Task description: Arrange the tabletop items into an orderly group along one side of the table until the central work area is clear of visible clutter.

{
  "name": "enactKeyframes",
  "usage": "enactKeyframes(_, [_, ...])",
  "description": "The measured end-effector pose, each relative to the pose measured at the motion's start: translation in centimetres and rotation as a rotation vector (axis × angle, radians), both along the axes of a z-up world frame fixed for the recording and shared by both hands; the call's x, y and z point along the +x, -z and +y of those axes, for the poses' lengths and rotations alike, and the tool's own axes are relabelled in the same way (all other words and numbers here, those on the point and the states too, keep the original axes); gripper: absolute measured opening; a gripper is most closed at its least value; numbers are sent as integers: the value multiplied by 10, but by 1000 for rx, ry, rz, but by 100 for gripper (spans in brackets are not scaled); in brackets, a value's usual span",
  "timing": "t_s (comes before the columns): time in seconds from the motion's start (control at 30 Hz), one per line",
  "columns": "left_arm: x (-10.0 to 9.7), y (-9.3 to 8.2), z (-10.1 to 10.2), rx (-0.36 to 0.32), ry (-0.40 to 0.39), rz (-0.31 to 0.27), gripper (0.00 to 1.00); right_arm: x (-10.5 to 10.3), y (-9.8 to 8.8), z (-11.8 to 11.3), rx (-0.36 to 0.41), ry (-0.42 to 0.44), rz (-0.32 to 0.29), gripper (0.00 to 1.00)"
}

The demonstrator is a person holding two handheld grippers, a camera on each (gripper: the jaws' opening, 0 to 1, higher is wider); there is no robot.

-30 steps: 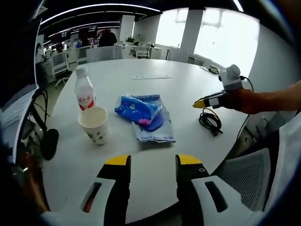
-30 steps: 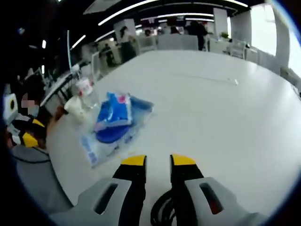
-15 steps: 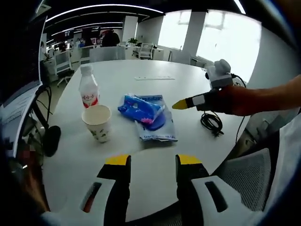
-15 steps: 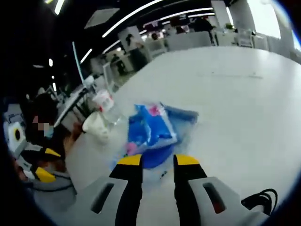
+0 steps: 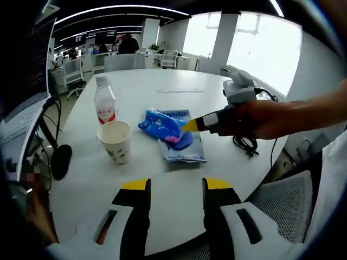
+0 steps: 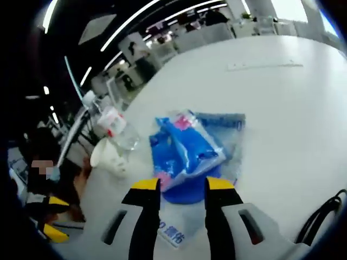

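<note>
A blue tissue packet point(image 5: 164, 123) lies on a flat printed plastic bag point(image 5: 184, 150) with a blue round piece point(image 5: 183, 141) at mid-table. A paper cup point(image 5: 115, 142) and a small red-labelled bottle point(image 5: 104, 101) stand to their left. My left gripper point(image 5: 176, 185) hovers open over the table's near edge, short of the items. My right gripper point(image 6: 182, 185) is open, its yellow tips at the near edge of the blue packet point(image 6: 187, 149) and over the round piece point(image 6: 187, 194). In the left gripper view the right gripper point(image 5: 191, 125) comes in from the right, held by a hand.
A coiled black cable point(image 5: 244, 145) lies at the table's right edge, and its loop point(image 6: 325, 211) also shows in the right gripper view. A white strip point(image 5: 173, 90) rests far back on the round white table point(image 5: 81, 179). Office chairs and desks surround it. A grey mesh chair point(image 5: 282, 200) stands close.
My right gripper has travelled from above the cable leftward to the blue packet's edge. The left gripper has stayed put, and the table items have not moved.
</note>
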State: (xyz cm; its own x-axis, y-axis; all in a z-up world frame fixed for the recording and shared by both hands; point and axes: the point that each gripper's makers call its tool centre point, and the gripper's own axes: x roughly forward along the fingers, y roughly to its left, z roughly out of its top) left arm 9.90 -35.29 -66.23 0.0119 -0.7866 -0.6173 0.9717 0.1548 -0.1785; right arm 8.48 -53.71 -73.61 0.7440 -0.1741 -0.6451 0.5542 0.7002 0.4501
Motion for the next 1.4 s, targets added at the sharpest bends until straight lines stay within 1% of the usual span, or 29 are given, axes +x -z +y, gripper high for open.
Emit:
enactKeyframes(0.17, [2,1,2,1,-9,4,37,2,4,-2,34,45,6,30])
enactKeyframes(0.27, [2,2,3,3,-8,7,37,2,8,-4,69,100,13,29])
enactKeyframes(0.4, [2,3,2,0,-12,10,36,3,10,-5,85,144,37,29])
enactKeyframes(0.43, [2,2,1,-2,-12,10,36,3,11,-6,89,168,50,28])
enactKeyframes(0.57, [2,2,-1,-8,-12,11,36,6,12,-8,108,232,54,27])
enactKeyframes(0.67, [2,2,0,-8,-13,12,37,9,12,-10,121,275,55,24])
enactKeyframes(0.73, [3,2,1,-8,-15,12,37,8,14,-12,115,297,64,20])
enactKeyframes(0.87, [5,1,4,-7,-22,12,36,5,13,-12,96,295,77,16])
enactKeyframes(0.97, [7,2,7,-4,-26,11,36,1,15,-13,89,295,77,11])
enactKeyframes(1.0, [7,2,7,-3,-26,11,36,-2,16,-14,87,294,79,8])
enactKeyframes(1.4, [2,2,5,1,-6,8,36,-19,8,-24,38,275,72,3])
